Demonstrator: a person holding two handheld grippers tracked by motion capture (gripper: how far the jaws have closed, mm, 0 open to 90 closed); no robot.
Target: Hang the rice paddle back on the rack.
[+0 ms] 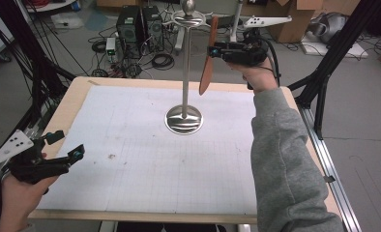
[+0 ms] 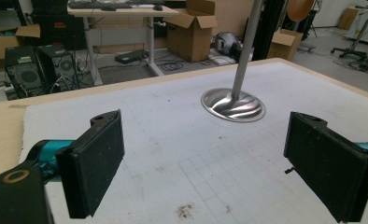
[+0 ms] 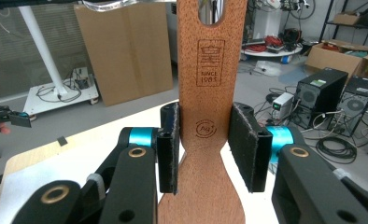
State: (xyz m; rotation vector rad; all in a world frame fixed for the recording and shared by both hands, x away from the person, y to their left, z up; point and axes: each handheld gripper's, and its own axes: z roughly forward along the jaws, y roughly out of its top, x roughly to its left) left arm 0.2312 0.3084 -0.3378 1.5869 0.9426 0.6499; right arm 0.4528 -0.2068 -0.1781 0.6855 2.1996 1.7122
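While the left tool waits open near the counter's edge, the right tool grips a spatula beside the stand, seemingly not yet hung.

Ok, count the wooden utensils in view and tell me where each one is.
1. A wooden spatula is clamped in the right gripper, held in the air beside the top of the metal stand. The table has no others lying on it.
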